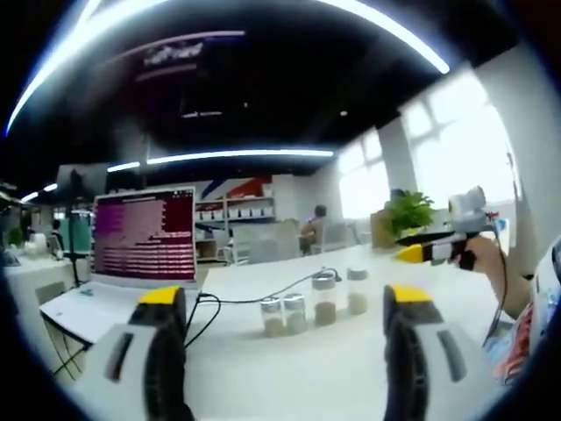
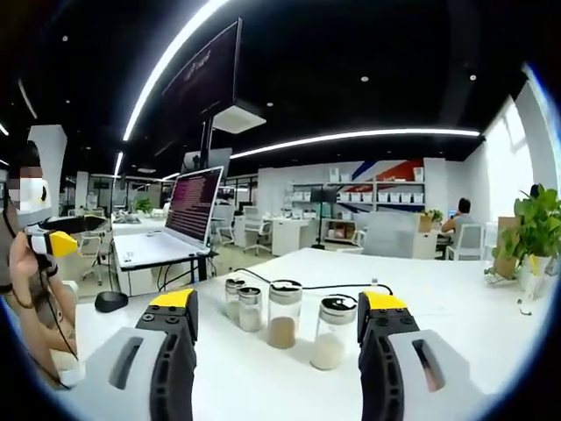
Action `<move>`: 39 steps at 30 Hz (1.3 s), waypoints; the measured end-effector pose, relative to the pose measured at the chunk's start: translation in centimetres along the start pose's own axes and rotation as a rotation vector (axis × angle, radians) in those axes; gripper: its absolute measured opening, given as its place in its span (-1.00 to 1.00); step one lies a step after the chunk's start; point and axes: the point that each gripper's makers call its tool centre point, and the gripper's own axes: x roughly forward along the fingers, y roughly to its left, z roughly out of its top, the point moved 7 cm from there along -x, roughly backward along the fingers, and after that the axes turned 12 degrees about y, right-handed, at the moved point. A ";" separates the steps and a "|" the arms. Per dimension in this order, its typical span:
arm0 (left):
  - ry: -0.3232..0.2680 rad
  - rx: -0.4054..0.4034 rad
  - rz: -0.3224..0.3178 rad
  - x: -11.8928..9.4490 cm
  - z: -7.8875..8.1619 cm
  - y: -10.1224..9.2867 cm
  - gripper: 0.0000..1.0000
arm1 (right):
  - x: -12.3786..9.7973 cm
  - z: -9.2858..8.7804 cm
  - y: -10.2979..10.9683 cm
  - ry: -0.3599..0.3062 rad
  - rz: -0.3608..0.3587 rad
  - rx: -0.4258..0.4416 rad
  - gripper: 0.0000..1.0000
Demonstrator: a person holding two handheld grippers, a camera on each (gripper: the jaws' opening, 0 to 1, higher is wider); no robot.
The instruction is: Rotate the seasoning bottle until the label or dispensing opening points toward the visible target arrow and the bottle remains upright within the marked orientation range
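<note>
1. The right gripper [image 2: 276, 329] has its jaws spread wide with nothing between them; it hovers above the white table [image 2: 456, 303], just short of the jars.
2. The left gripper [image 1: 285, 329] is likewise spread and empty, held back from the same row. In the left gripper view the right gripper shows off to the right, up in the air.
3. Four small glass jars stand upright in a row on the table, close together. In the right gripper view the two nearest are a tan jar [image 2: 282, 314] and a white jar [image 2: 331, 333]; two shorter jars [image 2: 243, 304] stand behind.
4. Which jar is the task's bottle I cannot tell; no arrow or mark is visible.
5. Handling, as a judgement: glass, stiff, smooth, light, so likely slippery and easy to tip. Grip the straight body below the cap, and keep clear of the neighbours.
6. Beyond: a black cable [image 2: 342, 287], a laptop [image 2: 180, 224], a plant [image 2: 530, 232].
</note>
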 end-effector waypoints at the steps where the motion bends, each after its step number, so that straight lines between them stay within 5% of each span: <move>1: 0.000 0.001 -0.002 0.0 0.0 0.0 0.97 | 0.3 0.0 -0.1 0.001 -0.006 -0.004 0.51; 18: -0.018 -0.026 -0.033 -0.4 0.0 -0.3 0.89 | 4.8 -0.6 1.0 0.026 0.038 -0.026 0.43; 39: -0.002 -0.030 -0.053 0.1 -0.1 -0.4 0.87 | 8.9 -0.4 1.0 0.023 -0.002 -0.036 0.32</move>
